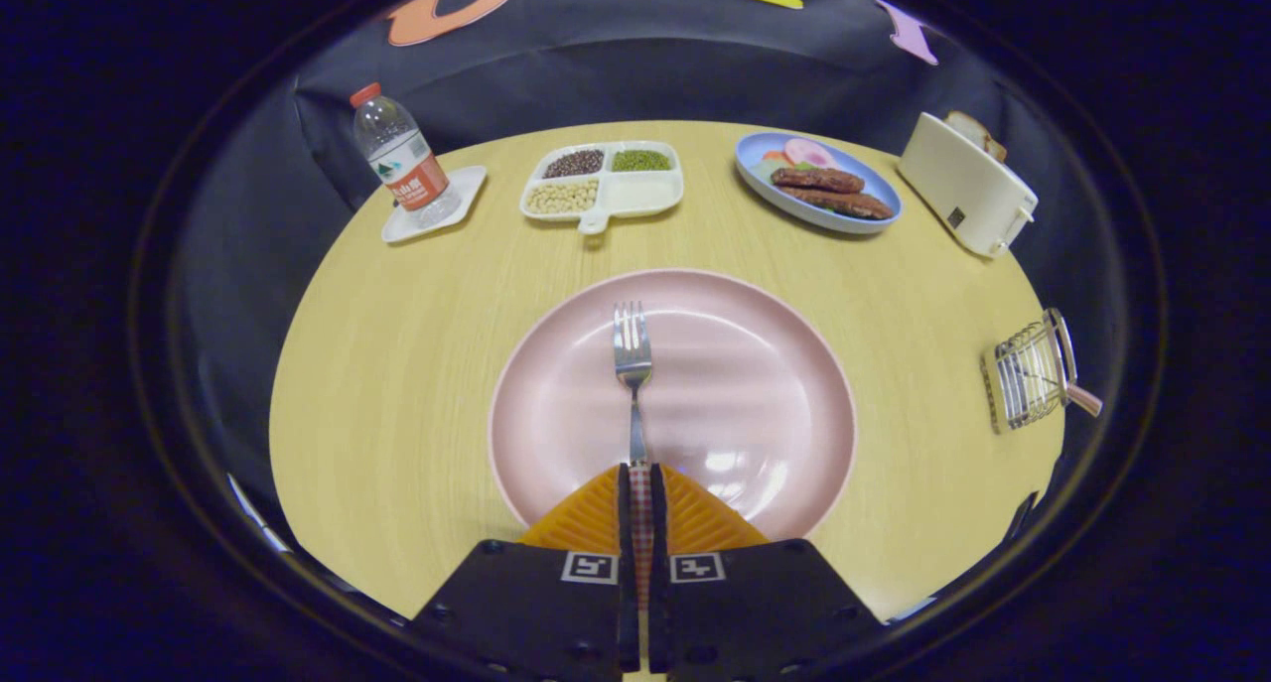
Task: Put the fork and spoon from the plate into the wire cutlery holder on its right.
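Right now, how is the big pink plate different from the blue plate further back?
The pink plate looks larger and lies just ahead of the gripper, which is shut on the fork; the blue plate lies far beyond, beside the toaster. The pink plate carries only the fork; the blue plate holds food. Both sit flat on the table.

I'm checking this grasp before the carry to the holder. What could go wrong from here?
The gripper is shut on the fork at its handle end only, so the long tines end could swing or slip. The wire cutlery holder sits near the table edge and might get knocked.
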`<state>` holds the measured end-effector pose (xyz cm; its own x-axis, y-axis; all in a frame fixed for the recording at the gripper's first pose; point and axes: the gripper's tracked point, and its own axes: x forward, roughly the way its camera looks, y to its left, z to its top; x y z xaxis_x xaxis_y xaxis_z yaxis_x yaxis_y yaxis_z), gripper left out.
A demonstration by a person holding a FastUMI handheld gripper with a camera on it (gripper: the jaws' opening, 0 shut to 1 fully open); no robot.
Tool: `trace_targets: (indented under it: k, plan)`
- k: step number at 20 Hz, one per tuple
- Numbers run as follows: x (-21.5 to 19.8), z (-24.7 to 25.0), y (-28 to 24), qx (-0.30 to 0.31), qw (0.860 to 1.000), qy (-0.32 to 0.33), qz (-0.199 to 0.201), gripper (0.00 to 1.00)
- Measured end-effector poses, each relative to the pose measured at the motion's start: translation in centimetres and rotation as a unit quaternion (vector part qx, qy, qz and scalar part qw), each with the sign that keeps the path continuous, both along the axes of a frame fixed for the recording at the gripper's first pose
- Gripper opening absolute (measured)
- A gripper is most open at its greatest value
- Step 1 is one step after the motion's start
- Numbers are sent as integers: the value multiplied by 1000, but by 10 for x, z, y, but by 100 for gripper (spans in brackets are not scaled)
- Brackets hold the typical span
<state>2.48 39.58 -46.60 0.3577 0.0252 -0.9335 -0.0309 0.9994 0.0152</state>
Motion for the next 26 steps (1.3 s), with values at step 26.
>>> trace_targets:
  k: [26]
  plan:
    - [1,158,-267,-17,997,-23,68,4]
